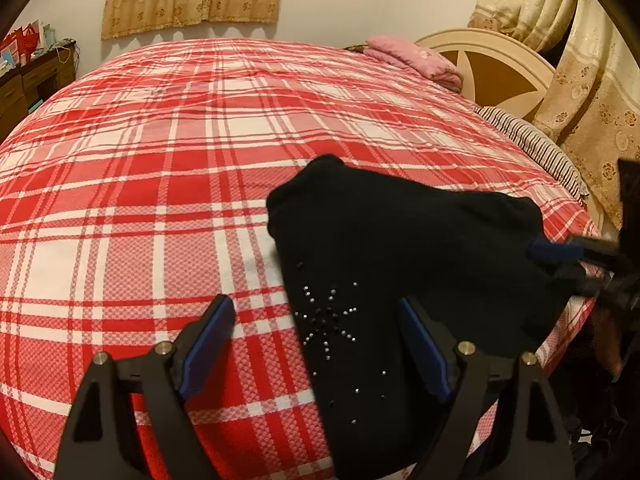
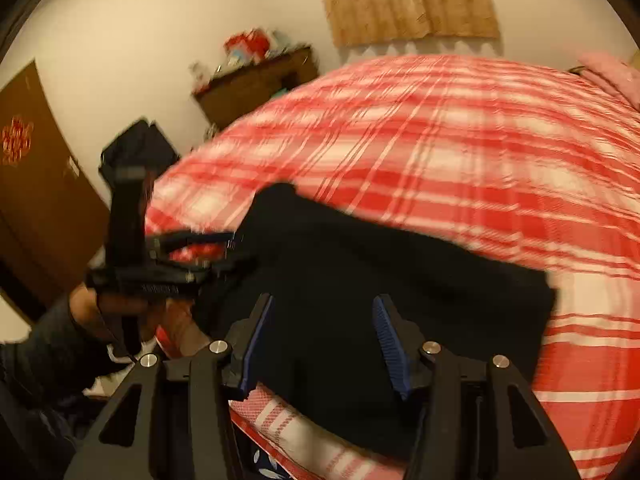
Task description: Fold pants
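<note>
Left tool [image 1: 316,344]: It is seen at the bottom of the left wrist view. Its jaws are spread wide and nothing is grasped; only the left edge of the cloth lies under the gap.
Bed [image 1: 132,184]: The red and white checked cover fills the left and the middle of both views, and the garment is carried by it.
Pants [image 1: 400,280]: A black bundle, already folded over, is lying at the lower right of the left wrist view, near the bed edge. Small shiny studs are seen on its near part.
Handling: The cloth is judged to be soft, light and limp, not fragile. A corner or a folded edge should be taken, because a grip in the middle would only bunch it.
Right tool [image 2: 323,344]: Its jaws are half spread over the dark cloth at the bottom of the blurred right wrist view. Nothing is seen pressed between the pads, so it is taken as released.
</note>
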`<move>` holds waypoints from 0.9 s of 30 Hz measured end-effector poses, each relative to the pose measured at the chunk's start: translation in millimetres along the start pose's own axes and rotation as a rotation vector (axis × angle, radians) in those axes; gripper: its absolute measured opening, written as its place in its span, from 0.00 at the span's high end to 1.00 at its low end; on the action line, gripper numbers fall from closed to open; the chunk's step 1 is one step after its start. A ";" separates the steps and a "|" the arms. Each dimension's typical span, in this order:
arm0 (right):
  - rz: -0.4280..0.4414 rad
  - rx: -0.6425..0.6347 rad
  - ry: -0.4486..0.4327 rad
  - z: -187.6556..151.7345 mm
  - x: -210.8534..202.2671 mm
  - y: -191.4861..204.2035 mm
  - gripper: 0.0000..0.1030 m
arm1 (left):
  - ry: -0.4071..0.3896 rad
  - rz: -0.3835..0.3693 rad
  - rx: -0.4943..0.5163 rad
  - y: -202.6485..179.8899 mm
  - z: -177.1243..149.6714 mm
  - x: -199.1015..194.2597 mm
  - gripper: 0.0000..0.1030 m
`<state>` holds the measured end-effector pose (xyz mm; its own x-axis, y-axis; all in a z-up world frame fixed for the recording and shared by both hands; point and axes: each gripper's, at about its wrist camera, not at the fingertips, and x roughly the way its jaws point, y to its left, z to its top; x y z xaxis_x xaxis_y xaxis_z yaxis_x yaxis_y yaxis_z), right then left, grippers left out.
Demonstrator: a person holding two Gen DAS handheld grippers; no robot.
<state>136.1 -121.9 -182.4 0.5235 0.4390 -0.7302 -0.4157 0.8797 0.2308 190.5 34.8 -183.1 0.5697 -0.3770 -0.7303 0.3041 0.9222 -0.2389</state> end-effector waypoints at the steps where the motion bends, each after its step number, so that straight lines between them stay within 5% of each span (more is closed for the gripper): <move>1: -0.017 0.006 0.032 -3.0 10.3 0.7 0.49 | 0.001 0.000 0.000 0.4 -0.2 -0.3 0.16; 9: -0.034 0.014 0.081 -1.9 15.8 -2.9 0.49 | 0.001 -0.004 -0.002 4.2 -2.0 -3.5 0.16; 15: 0.000 0.017 0.017 16.8 1.7 4.9 0.49 | -0.007 0.000 -0.016 7.9 -4.1 -12.9 0.16; 18: -0.086 -0.003 0.008 21.9 -0.5 6.8 0.49 | -0.030 -0.025 -0.021 6.5 -3.4 -18.9 0.16; 27: -0.203 0.260 -0.080 -6.6 -51.0 -75.1 0.49 | -0.025 -0.064 -0.015 -5.8 -2.9 0.7 0.16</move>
<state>135.8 -211.5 -166.7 0.6370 0.2538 -0.7279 -0.0984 0.9633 0.2497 186.9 29.4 -184.0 0.5683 -0.4375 -0.6969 0.3292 0.8971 -0.2947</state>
